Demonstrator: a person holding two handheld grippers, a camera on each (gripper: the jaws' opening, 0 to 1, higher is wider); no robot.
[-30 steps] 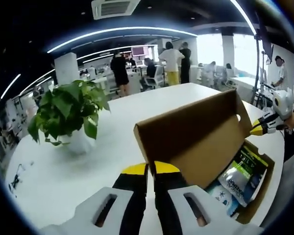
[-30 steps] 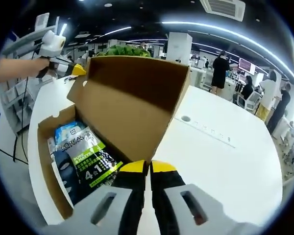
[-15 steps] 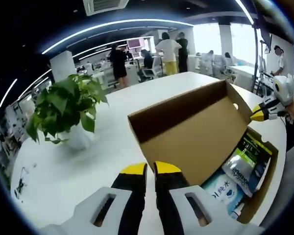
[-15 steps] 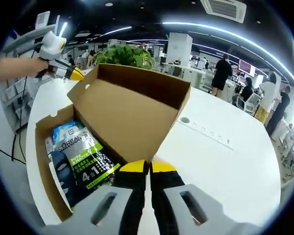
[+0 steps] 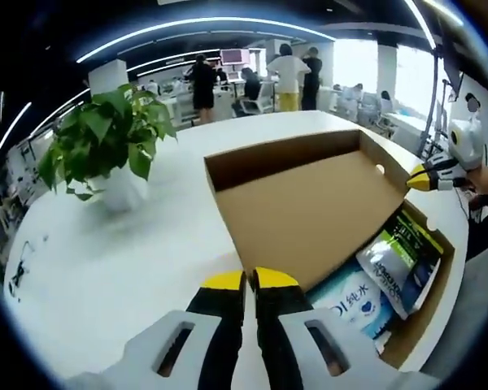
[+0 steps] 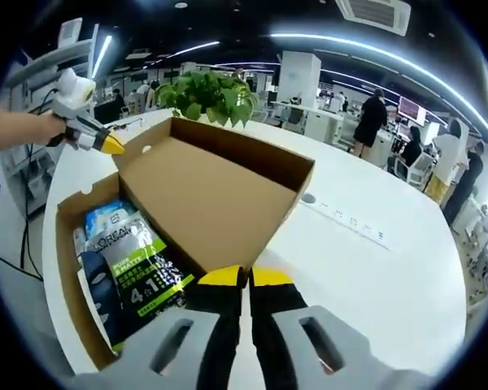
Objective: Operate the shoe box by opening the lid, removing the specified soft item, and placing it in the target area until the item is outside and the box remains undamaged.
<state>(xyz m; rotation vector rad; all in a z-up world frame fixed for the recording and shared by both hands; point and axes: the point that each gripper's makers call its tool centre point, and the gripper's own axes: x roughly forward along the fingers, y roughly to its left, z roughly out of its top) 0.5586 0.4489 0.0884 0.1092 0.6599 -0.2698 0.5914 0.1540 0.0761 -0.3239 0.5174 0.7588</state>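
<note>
We hold both hand-held grippers narrow and empty; the soft packs lie just left of our right hand-held gripper, the nearer one.

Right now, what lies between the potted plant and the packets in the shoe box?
In the left gripper view, bare white table and the box's opened lid separate the potted plant from the packets.

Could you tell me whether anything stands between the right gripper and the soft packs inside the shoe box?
Nothing visible does. The lid is folded back away from the opening, so the green-and-black pack and the blue pack lie exposed in the shoe box, just left of the right gripper, whose jaws are together.
</note>
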